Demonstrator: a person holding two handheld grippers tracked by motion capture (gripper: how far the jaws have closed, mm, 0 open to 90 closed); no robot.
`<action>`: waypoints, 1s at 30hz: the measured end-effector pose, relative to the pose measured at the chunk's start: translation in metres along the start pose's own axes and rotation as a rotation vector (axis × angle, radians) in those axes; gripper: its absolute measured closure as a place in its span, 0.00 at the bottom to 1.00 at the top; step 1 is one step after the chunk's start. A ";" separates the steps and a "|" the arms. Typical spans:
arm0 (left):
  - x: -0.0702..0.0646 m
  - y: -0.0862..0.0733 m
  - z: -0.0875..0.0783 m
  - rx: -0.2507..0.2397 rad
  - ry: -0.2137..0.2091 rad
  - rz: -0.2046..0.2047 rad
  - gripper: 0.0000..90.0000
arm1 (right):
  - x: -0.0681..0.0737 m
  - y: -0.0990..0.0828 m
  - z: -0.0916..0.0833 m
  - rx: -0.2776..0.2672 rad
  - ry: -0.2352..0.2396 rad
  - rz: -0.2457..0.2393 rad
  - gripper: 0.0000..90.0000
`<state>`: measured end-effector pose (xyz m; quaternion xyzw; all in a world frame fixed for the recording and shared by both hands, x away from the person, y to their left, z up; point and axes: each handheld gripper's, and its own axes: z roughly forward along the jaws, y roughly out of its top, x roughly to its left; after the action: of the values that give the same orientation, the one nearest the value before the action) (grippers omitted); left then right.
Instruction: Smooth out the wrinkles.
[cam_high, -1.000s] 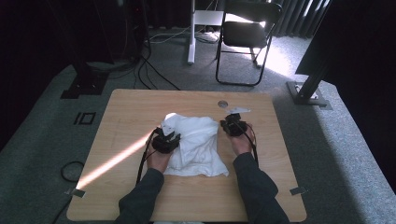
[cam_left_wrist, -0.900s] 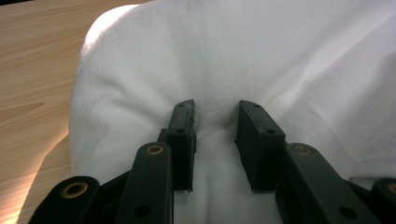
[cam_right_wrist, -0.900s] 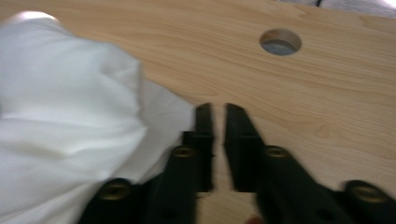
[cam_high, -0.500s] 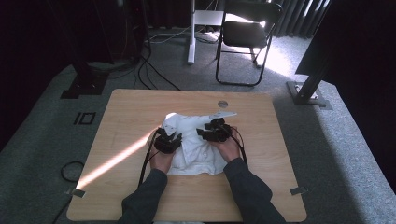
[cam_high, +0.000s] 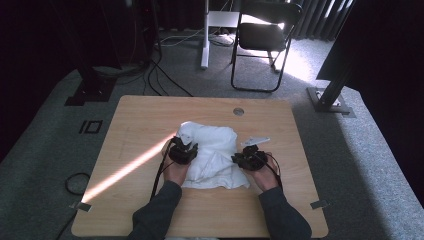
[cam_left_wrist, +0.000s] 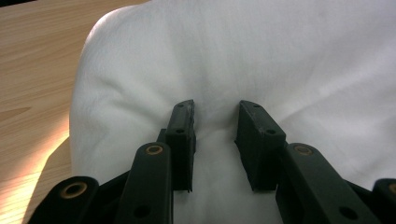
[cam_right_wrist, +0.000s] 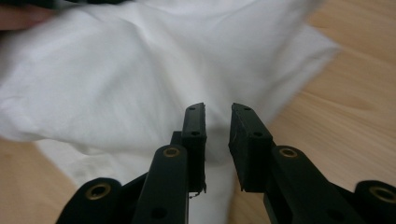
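With the white cloth bunched mid-frame on the table, the left gripper pinches a ridge of it while the right gripper, jaws just closing but apart over the cloth's right edge, may shut on nothing.

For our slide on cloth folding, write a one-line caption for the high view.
Two hand-held grippers, left and right, work at opposite sides of a white cloth on a wooden table.
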<state>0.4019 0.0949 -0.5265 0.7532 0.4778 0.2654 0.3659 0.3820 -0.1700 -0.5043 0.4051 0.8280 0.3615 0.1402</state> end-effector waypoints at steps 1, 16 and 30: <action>0.000 0.000 0.000 0.000 0.000 0.000 0.75 | 0.000 0.000 0.000 0.000 0.000 0.000 0.81; -0.005 0.001 0.003 -0.004 0.042 -0.010 0.75 | 0.038 0.032 0.037 -0.036 0.160 0.003 0.84; 0.002 0.006 0.002 0.009 -0.019 -0.048 0.72 | 0.019 -0.049 -0.034 -0.029 0.085 -0.006 0.72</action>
<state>0.4075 0.0942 -0.5225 0.7456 0.4937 0.2472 0.3732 0.3243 -0.1924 -0.5140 0.3849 0.8290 0.3900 0.1116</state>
